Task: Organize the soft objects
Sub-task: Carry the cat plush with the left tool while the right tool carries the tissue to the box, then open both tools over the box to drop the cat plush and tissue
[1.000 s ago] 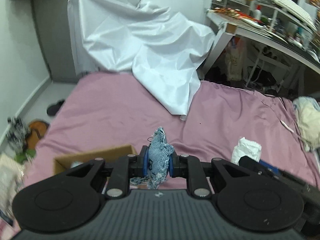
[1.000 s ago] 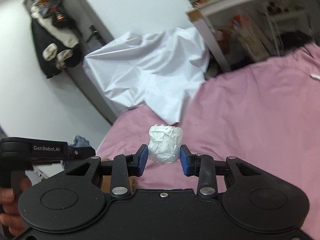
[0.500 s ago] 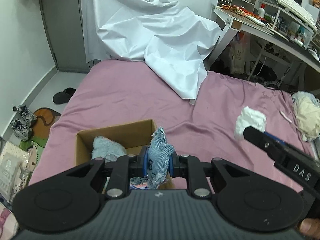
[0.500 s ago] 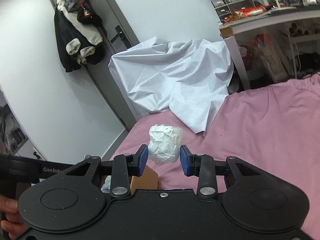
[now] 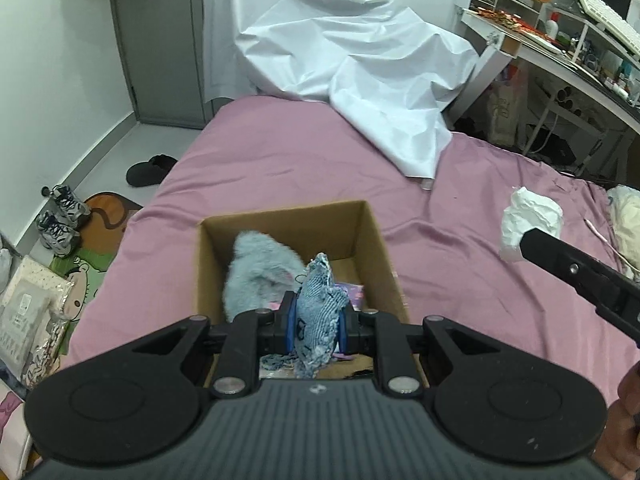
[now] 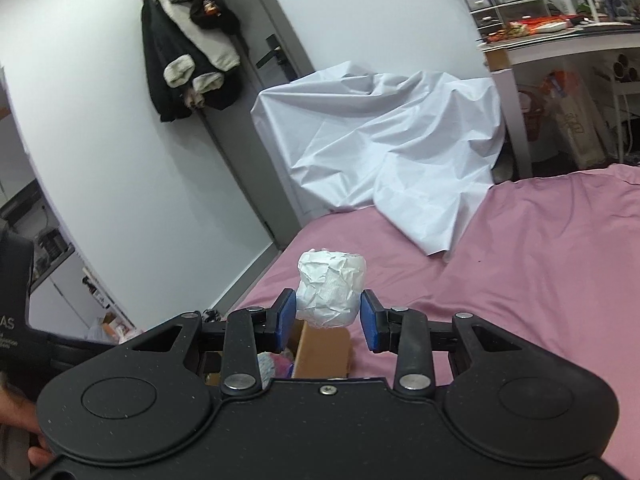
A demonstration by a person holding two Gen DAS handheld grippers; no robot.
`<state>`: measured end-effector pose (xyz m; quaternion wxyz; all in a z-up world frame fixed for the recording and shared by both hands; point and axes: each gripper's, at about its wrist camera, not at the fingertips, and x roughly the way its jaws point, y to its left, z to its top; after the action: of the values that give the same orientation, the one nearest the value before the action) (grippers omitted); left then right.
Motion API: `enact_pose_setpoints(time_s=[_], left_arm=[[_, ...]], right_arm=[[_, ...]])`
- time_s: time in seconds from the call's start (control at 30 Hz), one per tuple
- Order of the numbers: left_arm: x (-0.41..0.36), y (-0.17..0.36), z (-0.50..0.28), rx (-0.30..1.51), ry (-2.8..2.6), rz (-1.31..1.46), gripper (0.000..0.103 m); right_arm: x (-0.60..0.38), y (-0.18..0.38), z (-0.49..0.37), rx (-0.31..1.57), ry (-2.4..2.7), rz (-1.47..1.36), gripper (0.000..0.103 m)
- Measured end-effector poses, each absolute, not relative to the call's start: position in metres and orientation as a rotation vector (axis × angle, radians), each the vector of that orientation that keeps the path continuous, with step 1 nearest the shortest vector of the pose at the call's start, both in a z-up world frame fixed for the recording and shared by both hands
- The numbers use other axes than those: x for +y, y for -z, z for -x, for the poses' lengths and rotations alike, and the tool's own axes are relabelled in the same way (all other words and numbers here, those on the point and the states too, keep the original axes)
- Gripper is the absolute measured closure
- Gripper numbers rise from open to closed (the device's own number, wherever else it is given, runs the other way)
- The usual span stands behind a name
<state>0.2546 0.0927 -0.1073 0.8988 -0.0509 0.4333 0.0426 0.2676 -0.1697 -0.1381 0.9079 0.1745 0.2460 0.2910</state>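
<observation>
Denim scrap (image 5: pixel 318 312) clamped in left tongs (image 5: pixel 316 326), now carried over cardboard box (image 5: pixel 280 216) on bed (image 5: pixel 280 160), where box was only partly seen a second ago. Grey fluffy item (image 5: pixel 258 276) already inside. Paper wad (image 6: pixel 330 288) pinched in right tongs (image 6: pixel 329 320), brought nearer box. Release judged next.

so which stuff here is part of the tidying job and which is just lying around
Part of the job:
- frayed blue denim scrap held in left gripper
- crumpled white paper wad in right gripper
- open brown cardboard box
- fluffy grey-blue plush inside it

Lying about:
- white draped sheet
- black slipper
- grey sneakers
</observation>
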Motion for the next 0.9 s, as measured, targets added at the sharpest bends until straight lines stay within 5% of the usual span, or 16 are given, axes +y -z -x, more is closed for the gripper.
enact_pose_setpoints(time_s=[0.47,0.9], left_arm=[[0.111,0.116,-0.258,0.9,-0.129,0.101,0.084],[0.123,0.113,-0.253,0.904,-0.157,0.097,0.046]], right_arm=[[-0.137,0.138,-0.256,0.536,-0.671,-0.321,0.068],[-0.119,0.142,-0.25,0.574,-0.719,-0.291,0.068]])
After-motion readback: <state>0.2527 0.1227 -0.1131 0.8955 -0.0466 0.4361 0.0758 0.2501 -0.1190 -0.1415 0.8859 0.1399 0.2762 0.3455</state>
